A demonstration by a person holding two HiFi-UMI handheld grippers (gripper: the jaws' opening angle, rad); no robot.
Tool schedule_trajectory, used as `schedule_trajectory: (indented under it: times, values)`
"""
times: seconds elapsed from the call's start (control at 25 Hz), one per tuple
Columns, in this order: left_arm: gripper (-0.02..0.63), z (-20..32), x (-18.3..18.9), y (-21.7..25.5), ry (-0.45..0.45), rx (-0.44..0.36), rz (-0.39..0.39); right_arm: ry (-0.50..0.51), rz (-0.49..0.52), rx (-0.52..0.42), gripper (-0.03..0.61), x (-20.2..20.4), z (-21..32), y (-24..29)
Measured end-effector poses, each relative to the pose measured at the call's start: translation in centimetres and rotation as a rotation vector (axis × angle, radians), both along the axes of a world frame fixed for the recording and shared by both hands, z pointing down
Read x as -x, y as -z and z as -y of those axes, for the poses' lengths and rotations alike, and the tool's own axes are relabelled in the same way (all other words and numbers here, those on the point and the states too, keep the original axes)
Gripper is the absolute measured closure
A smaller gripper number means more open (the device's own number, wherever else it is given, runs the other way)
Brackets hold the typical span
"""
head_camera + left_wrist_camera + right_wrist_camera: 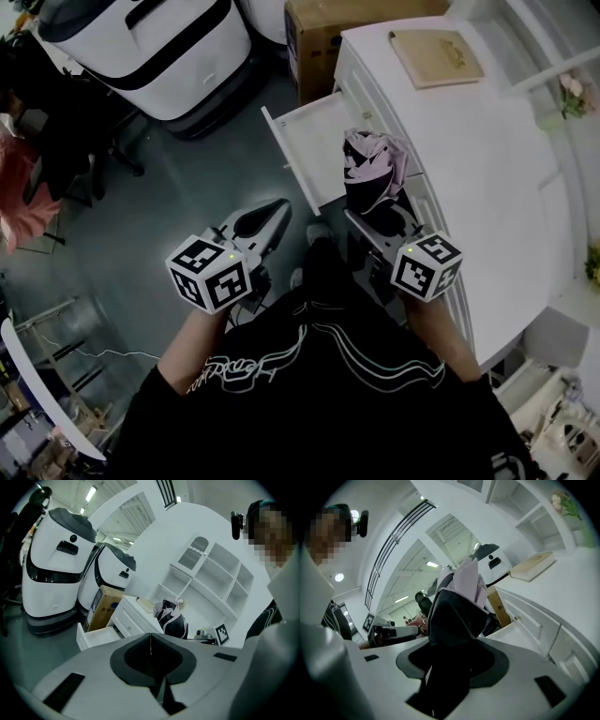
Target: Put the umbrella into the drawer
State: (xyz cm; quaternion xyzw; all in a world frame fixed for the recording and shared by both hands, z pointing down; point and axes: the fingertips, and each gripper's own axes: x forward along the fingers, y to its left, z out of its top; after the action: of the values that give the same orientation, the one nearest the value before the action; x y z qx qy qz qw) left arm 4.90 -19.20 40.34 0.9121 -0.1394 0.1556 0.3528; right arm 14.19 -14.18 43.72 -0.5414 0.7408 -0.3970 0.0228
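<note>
A folded black and pink umbrella [371,167] stands up from my right gripper [373,214], which is shut on its lower part. It hangs just over the near right corner of the open white drawer [302,141]. In the right gripper view the umbrella [457,604] fills the space between the jaws. My left gripper [277,206] sits to the left of the drawer, over the floor, with its jaws together and nothing in them. The left gripper view shows the umbrella [171,619] and the drawer [96,637] ahead of the left gripper [150,638].
The drawer belongs to a white cabinet [487,169] with a book [436,56] on its top. A cardboard box [328,33] stands behind the cabinet, a large white machine [150,47] to its left. Flowers [572,94] sit on the right shelf.
</note>
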Motion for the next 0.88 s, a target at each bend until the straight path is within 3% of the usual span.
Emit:
schedule_trajectory:
  times: [0.52,0.72,0.88]
  values:
    - [0.594,8.1,-2.1,-11.1,0.125,0.120,0.103,0.074,-0.109,0.175,0.362,-3.7,11.3,-14.3]
    - [0.594,10.2,-2.2,-15.7,0.156,0.167,0.117,0.115,-0.209,0.235,0.362,-3.7,14.9,-20.1]
    - [0.594,10.9,-2.0,-18.4,0.179,0.216,0.134,0.168,-0.234,0.298,0.362,-3.0,16.5,-25.4]
